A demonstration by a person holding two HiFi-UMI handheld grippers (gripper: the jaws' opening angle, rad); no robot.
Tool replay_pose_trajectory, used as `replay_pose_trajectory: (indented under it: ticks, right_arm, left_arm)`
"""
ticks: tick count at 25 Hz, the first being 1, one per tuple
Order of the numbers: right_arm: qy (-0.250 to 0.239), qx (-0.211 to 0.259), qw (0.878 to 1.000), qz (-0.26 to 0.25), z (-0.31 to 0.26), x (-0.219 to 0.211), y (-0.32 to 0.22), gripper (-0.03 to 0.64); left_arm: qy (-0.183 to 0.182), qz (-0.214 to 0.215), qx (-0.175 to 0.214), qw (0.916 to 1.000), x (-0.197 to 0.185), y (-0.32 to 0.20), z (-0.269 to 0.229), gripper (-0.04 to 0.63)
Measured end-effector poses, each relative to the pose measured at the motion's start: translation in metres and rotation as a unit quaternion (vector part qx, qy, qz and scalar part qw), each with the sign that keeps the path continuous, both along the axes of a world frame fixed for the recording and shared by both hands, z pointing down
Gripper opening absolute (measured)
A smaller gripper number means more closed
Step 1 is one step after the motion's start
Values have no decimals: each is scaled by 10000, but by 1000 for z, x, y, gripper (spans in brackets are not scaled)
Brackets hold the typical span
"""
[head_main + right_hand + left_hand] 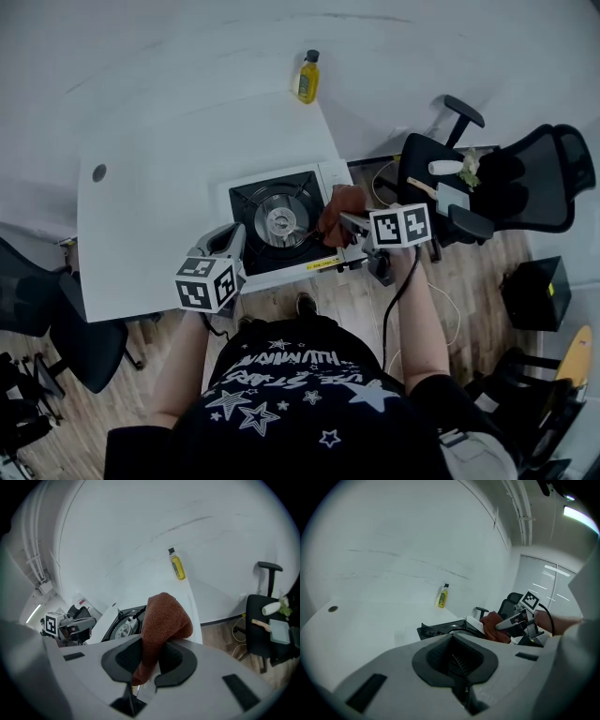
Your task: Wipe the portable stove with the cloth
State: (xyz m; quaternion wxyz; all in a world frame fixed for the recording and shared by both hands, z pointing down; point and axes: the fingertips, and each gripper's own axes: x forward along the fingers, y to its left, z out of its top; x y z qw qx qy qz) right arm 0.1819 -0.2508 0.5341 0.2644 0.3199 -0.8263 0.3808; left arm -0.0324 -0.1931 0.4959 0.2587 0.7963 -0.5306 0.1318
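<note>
**Soft cloth being held at the stove's right edge**

A white table [169,216] is being used as the work surface, and the portable stove [265,202] is sitting at its near right corner, close to the front edge. The stove is judged to be stiff and fairly heavy, so it is unlikely to be shifted by light wiping. Its raised pan supports and round burner [281,222] are likely to snag fabric.

The brown cloth [164,620] is being pinched by the right gripper [146,665]. The jaws are closed on a lower fold while the rest is bunching up in a loose hump above them. In the head view the cloth is being held over the stove's right side, beside the black top. Whether it is touching the surface cannot be told. The cloth is judged to be light, soft and floppy. It is being gripped near one end, so a wad is left free for rubbing, and a firm pinch is needed to stop it slipping out under drag.

The left gripper [230,242] is being held at the stove's near left corner, its jaws pressed together on nothing. A small yellow bottle [307,77] is standing well apart, at the table's far edge.
</note>
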Motion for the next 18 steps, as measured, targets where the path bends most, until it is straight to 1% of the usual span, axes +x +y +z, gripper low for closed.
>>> replay_pose_trajectory:
  ticks: [5,10,14,18]
  right_arm:
    - [204,-55,9993,298,8,37,-4,74]
    - [231,-63,9982,549,6,59,-4,74]
    - [173,113,9983,546,-9,54,-3,74]
    - [-60,312,9987,391,-31,27,4,74]
  left_arm:
    - [28,-6,-53,10000,7,-2,5,6]
    - [42,4,-65,10000,9,-1,6,6]
    - [41,-28,-73,10000,4,6,5,6]
    - [38,-68,-58,10000,-9,15,2,6]
